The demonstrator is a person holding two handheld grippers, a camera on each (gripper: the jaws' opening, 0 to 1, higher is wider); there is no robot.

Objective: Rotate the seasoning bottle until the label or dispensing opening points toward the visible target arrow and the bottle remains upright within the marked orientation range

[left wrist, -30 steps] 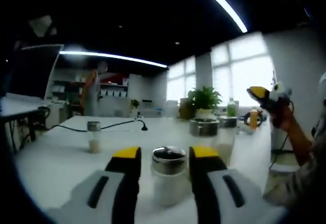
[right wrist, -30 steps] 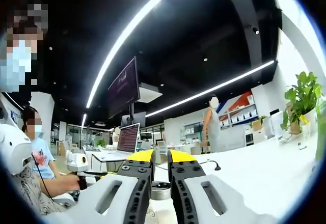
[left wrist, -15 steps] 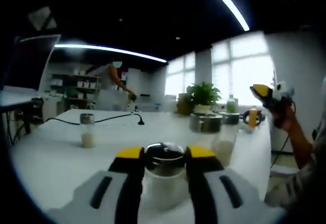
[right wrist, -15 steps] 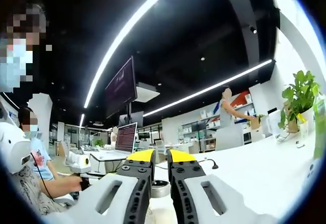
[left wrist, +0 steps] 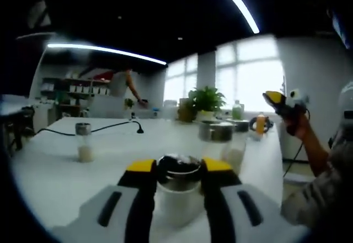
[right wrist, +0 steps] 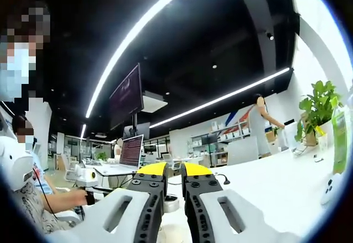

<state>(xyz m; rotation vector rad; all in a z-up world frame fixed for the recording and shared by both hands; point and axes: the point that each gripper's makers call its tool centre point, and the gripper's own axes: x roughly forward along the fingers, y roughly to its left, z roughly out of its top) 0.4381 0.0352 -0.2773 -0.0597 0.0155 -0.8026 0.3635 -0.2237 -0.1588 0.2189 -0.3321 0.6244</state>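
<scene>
The seasoning bottle (left wrist: 177, 207) has a pale body and a shiny metal lid, and it stands upright on the white table (left wrist: 49, 177). My left gripper (left wrist: 177, 167) is shut on it, one yellow-tipped jaw against each side of the lid. No arrow mark shows on the table. A hand holds my right gripper (left wrist: 277, 100) raised at the right, well away from the bottle. Seen in its own view, the right gripper (right wrist: 174, 171) is shut with nothing between its jaws, which point across the room.
A small shaker (left wrist: 84, 142) stands at the left, with a black cable (left wrist: 110, 127) behind it. Two metal-lidded jars (left wrist: 216, 132) stand beyond the bottle, then an orange bottle (left wrist: 260, 123) and a plant (left wrist: 205, 98). A person (right wrist: 259, 122) stands at the far shelves.
My left gripper moved forward and its jaws came in against the bottle's lid. The view has since swung a little. The person at the back walked along the shelves.
</scene>
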